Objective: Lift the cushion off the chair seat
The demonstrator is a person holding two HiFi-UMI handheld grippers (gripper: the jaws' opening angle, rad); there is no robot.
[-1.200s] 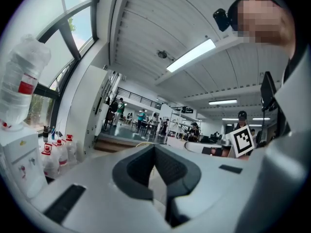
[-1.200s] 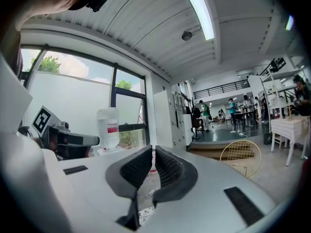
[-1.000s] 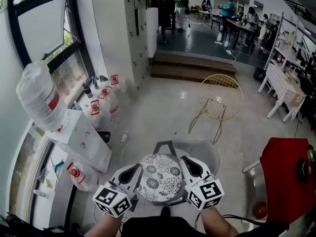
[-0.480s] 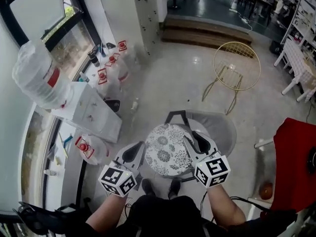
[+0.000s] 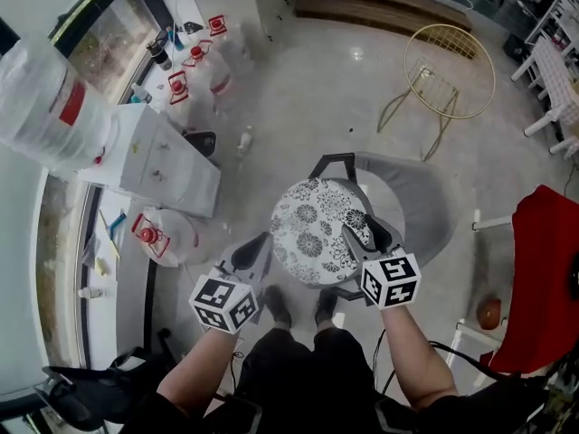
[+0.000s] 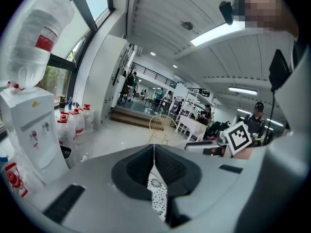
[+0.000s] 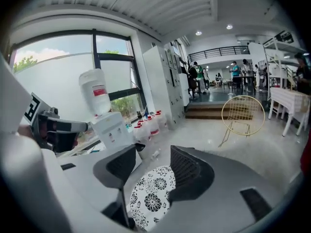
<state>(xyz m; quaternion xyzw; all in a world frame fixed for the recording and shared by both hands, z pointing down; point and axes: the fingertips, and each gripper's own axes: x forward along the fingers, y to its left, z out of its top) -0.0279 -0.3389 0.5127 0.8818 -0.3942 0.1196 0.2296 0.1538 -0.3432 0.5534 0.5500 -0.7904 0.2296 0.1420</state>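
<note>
Cushion [image 5: 317,231] is lying flat on the chair [image 5: 421,215] seat, covering its front-left part. It's a round disc, soft fabric, white w/ black floral medallions. The chair is a smooth grey moulded shell, its back curving round the seat's far and right sides. A black loop handle [image 5: 335,156] is sticking out at the seat's far edge, just past the cushion.

L gripper [image 6: 154,148]: jaws are meeting at the tips, nothing pinched betw them. A sliver of cushion print is showing through the slot lower down, so the cushion is sitting beneath the jaws. In head view it's hanging at the cushion's left edge, by the seat's front-left corner. Contact w/ the rim: can't tell.

R gripper [image 7: 153,154]: jaws are standing apart, approx mid-width, and have just been opening. The ribbed black pads [image 7: 190,171] are flanking the print w/o pressing on it. The cushion is showing in the gap, below them. In head view it's sitting over the cushion's right edge.

Around:
- Glossy pale tile floor [image 5: 298,98].
- White boxy dispenser [image 5: 163,165], left of the chair, carrying a clear ribbed bottle [image 5: 45,107] inverted on top.
- Clear jugs [image 5: 199,69] w/ red caps, standing by the window.
- Gold wire chair [image 5: 450,61] w/ a round hoop back, standing well apart at far right.
- Red cloth [image 5: 543,274] hanging at the right edge.
</note>
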